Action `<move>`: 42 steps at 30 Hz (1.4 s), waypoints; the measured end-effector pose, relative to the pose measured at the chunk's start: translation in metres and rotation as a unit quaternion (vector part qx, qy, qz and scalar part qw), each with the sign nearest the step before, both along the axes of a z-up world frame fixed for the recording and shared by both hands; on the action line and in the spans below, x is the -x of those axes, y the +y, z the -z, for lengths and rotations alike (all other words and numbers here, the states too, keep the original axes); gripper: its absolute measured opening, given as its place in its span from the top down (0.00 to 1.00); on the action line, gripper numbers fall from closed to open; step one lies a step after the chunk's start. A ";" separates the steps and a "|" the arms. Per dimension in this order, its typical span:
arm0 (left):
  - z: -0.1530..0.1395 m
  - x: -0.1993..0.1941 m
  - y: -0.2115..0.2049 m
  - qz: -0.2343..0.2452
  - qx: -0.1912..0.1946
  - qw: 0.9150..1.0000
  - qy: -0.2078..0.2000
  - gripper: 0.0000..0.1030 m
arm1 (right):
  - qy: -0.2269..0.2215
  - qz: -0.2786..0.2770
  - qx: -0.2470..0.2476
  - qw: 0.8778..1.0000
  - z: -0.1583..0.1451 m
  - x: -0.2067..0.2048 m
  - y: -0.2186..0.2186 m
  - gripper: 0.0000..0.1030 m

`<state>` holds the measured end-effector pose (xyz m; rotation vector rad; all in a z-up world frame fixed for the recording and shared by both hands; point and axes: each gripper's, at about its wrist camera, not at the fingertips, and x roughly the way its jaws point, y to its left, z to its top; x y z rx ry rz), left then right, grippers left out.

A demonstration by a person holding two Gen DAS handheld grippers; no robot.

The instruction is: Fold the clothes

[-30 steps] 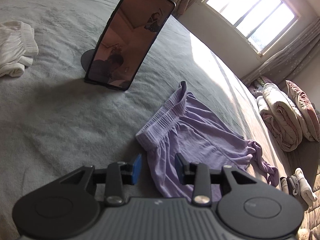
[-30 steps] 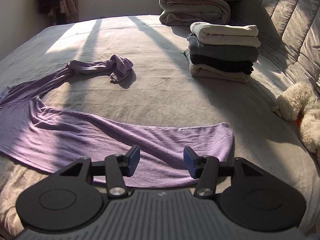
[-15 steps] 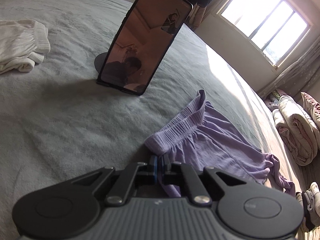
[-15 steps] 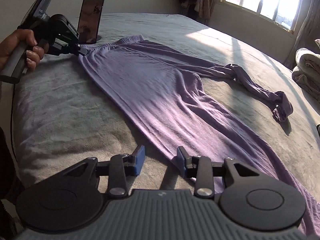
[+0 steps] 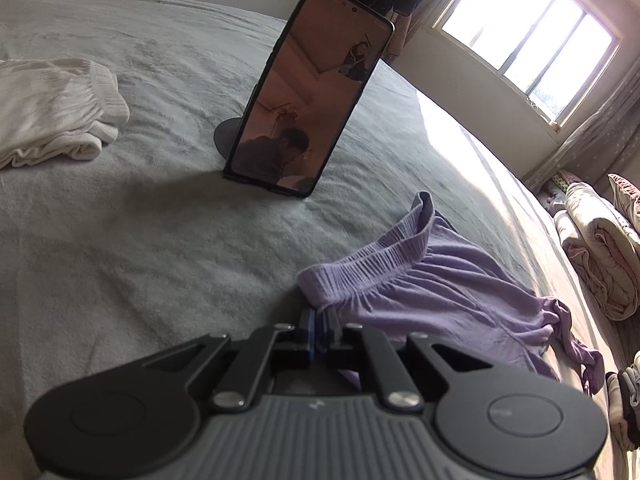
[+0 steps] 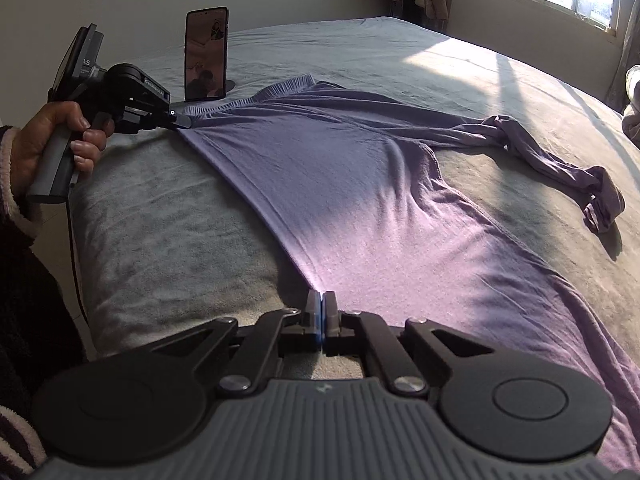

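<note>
One pair of purple pants (image 6: 360, 184) lay flat on the bed (image 6: 168, 240). Two grippers pinched it: the left gripper (image 5: 319, 322) at the waistband corner, the right gripper (image 6: 321, 308) along a leg's edge.

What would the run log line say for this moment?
stage: grasping for fold | left gripper: shut on purple pants waistband corner | right gripper: shut on pants' near edge | far leg: bunched
</note>
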<state>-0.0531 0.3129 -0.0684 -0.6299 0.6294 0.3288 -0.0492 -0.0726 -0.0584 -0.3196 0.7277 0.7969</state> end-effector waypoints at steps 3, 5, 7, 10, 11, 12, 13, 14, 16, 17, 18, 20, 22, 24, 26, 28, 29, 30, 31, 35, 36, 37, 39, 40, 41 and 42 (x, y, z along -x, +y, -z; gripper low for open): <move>-0.006 0.002 0.001 -0.003 -0.012 1.000 -0.007 0.81 | 0.020 -0.007 -0.020 1.000 0.002 -0.005 0.000 0.95; -0.013 0.003 0.000 -0.005 -0.027 0.999 -0.017 0.74 | 0.028 -0.013 -0.037 0.999 0.000 -0.008 -0.001 0.86; -0.020 0.003 -0.005 0.002 -0.045 0.998 -0.035 0.71 | 0.030 -0.016 -0.055 0.998 -0.005 -0.012 -0.003 0.86; -0.029 -0.003 -0.015 0.026 -0.057 0.996 -0.061 0.67 | 0.044 -0.005 -0.087 0.995 -0.010 -0.024 -0.008 0.84; -0.031 -0.007 -0.020 0.037 -0.057 0.995 -0.072 0.66 | 0.048 0.000 -0.094 0.994 -0.010 -0.028 -0.009 0.83; -0.032 -0.011 -0.025 0.050 -0.058 0.994 -0.081 0.65 | 0.051 0.006 -0.100 0.994 -0.011 -0.032 -0.011 0.82; -0.033 -0.017 -0.032 0.065 -0.059 0.992 -0.086 0.63 | 0.051 0.017 -0.104 0.993 -0.012 -0.037 -0.013 0.76; -0.034 -0.025 -0.038 0.083 -0.058 0.991 -0.086 0.63 | 0.052 0.030 -0.103 0.993 -0.013 -0.042 -0.014 0.66; -0.033 -0.040 -0.057 0.120 -0.059 0.987 -0.089 0.63 | 0.052 0.057 -0.099 0.992 -0.015 -0.051 -0.017 0.64; -0.033 -0.047 -0.066 0.136 -0.061 0.985 -0.092 0.63 | 0.050 0.069 -0.094 0.992 -0.018 -0.054 -0.020 0.64; -0.033 -0.054 -0.076 0.152 -0.064 0.982 -0.093 0.63 | 0.047 0.081 -0.088 0.992 -0.022 -0.058 -0.022 0.64; -0.031 -0.069 -0.098 0.188 -0.072 0.975 -0.093 0.64 | 0.039 0.097 -0.078 0.991 -0.028 -0.066 -0.030 0.64; -0.025 -0.082 -0.115 0.218 -0.072 0.970 -0.082 0.65 | 0.034 0.110 -0.068 0.991 -0.032 -0.077 -0.042 0.64; -0.018 -0.092 -0.129 0.238 -0.069 0.966 -0.072 0.69 | 0.026 0.122 -0.057 0.991 -0.036 -0.088 -0.053 0.64; -0.012 -0.100 -0.142 0.250 -0.073 0.964 -0.063 0.71 | 0.018 0.135 -0.054 0.989 -0.033 -0.099 -0.065 0.64; -0.011 -0.105 -0.152 0.259 -0.083 0.960 -0.065 0.71 | 0.017 0.149 -0.053 0.987 -0.029 -0.110 -0.075 0.64; -0.010 -0.108 -0.157 0.264 -0.088 0.958 -0.067 0.73 | 0.018 0.161 -0.053 0.985 -0.024 -0.115 -0.082 0.64; -0.009 -0.110 -0.162 0.267 -0.093 0.957 -0.068 0.73 | 0.020 0.165 -0.054 0.985 -0.020 -0.118 -0.086 0.64; -0.009 -0.113 -0.165 0.270 -0.097 0.956 -0.069 0.74 | 0.022 0.172 -0.057 0.983 -0.014 -0.121 -0.093 0.64; -0.004 -0.122 -0.174 0.283 -0.096 0.951 -0.073 0.76 | 0.034 0.197 -0.051 0.979 -0.002 -0.129 -0.109 0.64; -0.003 -0.125 -0.178 0.287 -0.097 0.950 -0.073 0.76 | 0.036 0.193 -0.051 0.979 -0.001 -0.129 -0.111 0.66; -0.002 -0.127 -0.182 0.291 -0.098 0.949 -0.074 0.76 | 0.039 0.188 -0.050 0.980 -0.001 -0.129 -0.113 0.70; 0.001 -0.131 -0.189 0.298 -0.101 0.947 -0.071 0.76 | 0.042 0.184 -0.051 0.981 0.001 -0.129 -0.114 0.79; 0.003 -0.132 -0.193 0.300 -0.103 0.946 -0.069 0.76 | 0.044 0.183 -0.052 0.981 0.002 -0.129 -0.115 0.90; 0.005 -0.134 -0.197 0.301 -0.108 0.945 -0.064 0.76 | 0.045 0.183 -0.052 0.981 0.003 -0.129 -0.116 0.97; 0.009 -0.136 -0.201 0.300 -0.114 0.945 -0.058 0.76 | 0.046 0.183 -0.052 0.981 0.004 -0.128 -0.116 0.98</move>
